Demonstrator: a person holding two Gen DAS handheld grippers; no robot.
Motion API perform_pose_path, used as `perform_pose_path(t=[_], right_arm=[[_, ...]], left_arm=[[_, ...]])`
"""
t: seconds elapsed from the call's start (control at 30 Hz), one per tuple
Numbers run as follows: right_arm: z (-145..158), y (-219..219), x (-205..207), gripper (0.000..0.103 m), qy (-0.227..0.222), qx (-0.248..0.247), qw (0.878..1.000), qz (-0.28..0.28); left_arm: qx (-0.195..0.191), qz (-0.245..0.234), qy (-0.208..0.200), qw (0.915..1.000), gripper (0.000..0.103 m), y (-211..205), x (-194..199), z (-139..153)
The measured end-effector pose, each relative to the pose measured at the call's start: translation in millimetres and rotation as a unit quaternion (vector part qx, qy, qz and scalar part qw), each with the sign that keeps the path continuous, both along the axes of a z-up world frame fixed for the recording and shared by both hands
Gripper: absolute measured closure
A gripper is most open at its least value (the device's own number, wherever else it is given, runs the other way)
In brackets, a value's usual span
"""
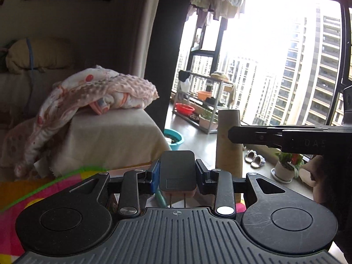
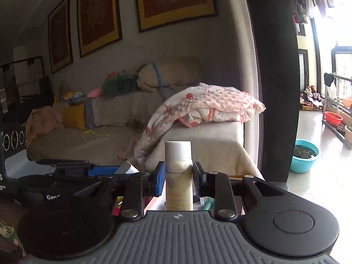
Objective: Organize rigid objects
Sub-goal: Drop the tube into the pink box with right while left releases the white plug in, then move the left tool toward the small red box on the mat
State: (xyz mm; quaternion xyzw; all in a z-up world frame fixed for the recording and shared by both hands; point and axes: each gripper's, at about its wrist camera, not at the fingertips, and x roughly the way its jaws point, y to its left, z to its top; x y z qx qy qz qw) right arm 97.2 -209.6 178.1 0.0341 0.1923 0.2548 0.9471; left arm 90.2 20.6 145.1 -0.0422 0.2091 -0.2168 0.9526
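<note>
A: Left gripper (image 1: 177, 172), its own wrist view. The jaws are closed partway on a dark grey plug-in charger (image 1: 177, 171). Both pads press its sides. The two metal prongs point back toward the camera.

B: Confirmed. Charger is held clear of any surface, in front of the sofa end (image 1: 114, 136). Right gripper?

A: Right gripper (image 2: 178, 176), own view. The jaws are narrow and clamp a small cream bottle (image 2: 178, 176) with a white cap. Bottle stands upright between the pads, cap above them.

B: In the left view the same bottle (image 1: 228, 140) shows as a tall beige cylinder to the right of the charger, with the right gripper's dark fingers (image 1: 264, 136) reaching in from the right edge and closed across its middle.

A: Surroundings: a pink dotted blanket (image 2: 211, 105) is draped over the sofa end. A teal basin (image 2: 305, 155) sits on the floor near the balcony door. Framed pictures (image 2: 173, 0) hang on the wall behind the sofa.

B: Whether a bench lies under the two held things cannot be told; both gripper bodies hide that area.
</note>
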Motion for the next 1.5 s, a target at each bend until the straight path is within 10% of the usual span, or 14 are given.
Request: perform_pose_path(t=[0.53, 0.83, 1.0, 1.5], right_arm=[[-102, 29, 114, 0.077, 0.149, 0.005, 0.987, -0.056], [-93, 22, 60, 0.064, 0.063, -0.045, 0.994, -0.079], [-111, 25, 6, 0.055, 0.020, -0.106, 0.991, -0.077], [-179, 32, -61, 0.044, 0.082, -0.121, 0.988, -0.054]], left_arm=[[0.081, -0.009, 0.084, 0.9931, 0.066, -22, 56, -89], [0.034, 0.076, 0.026, 0.9962, 0.065, 37, 43, -59], [0.017, 0.142, 0.066, 0.9875, 0.065, 91, 44, -65], [0.009, 0.082, 0.178, 0.9807, 0.065, 89, 40, -118]])
